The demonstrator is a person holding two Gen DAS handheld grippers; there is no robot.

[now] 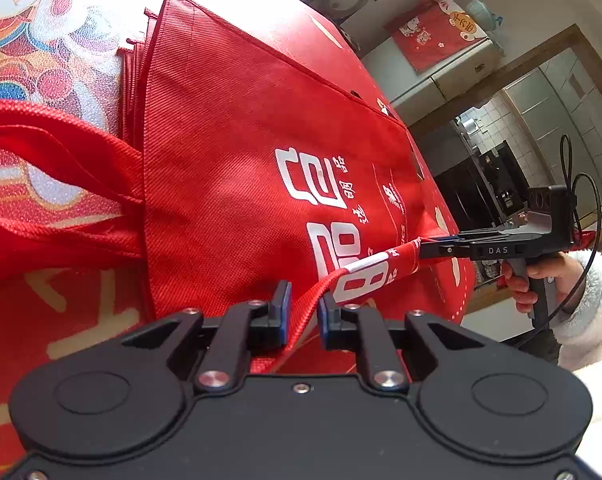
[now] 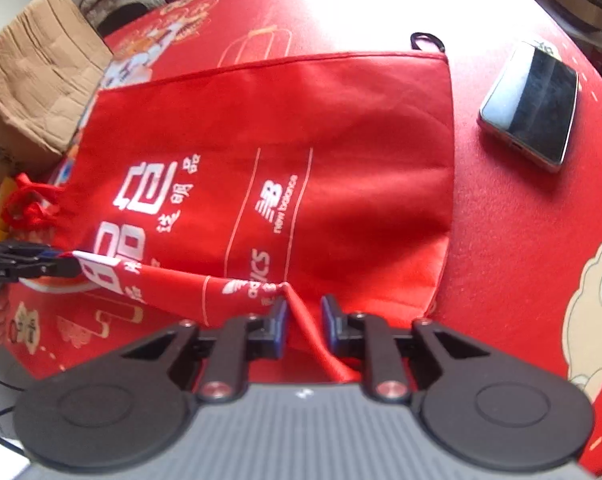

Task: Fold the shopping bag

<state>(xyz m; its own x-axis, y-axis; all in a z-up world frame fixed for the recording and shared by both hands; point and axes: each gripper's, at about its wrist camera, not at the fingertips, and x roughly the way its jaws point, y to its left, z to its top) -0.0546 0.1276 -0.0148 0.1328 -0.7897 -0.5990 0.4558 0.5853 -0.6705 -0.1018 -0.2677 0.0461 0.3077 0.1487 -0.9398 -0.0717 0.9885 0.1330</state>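
Left wrist view, from its left edge: the bag's red handles (image 1: 57, 184) lie across a printed tablecloth (image 1: 41, 40) with a cartoon pattern. Next comes the red shopping bag (image 1: 261, 128), lying flat on the table with white lettering on its upper face. Its near edge is lifted into a fold that runs between the 2 grippers. At bottom centre the left gripper (image 1: 304, 308) has that raised fabric passing between its 2 blue-padded fingers (image 1: 281, 304); the pads stand a little apart with the cloth in the gap, and I cannot tell whether they pinch it. Farther right, the right gripper (image 1: 425, 249) has its tips closed on the far corner of the fold, held by a hand (image 1: 541, 280) in a fluffy white sleeve (image 1: 585, 312).

Right wrist view, from the left: a cardboard box (image 2: 41, 76) sits beyond the table edge, and the other gripper's tips meet the lettered corner of the fold. The bag fills the middle, its brand logos showing. The lifted fabric rises to a peak at the near gripper, beside its left pad and clear of the right one. On the right a phone (image 2: 531, 106) lies face up on the tablecloth, well apart from the bag.
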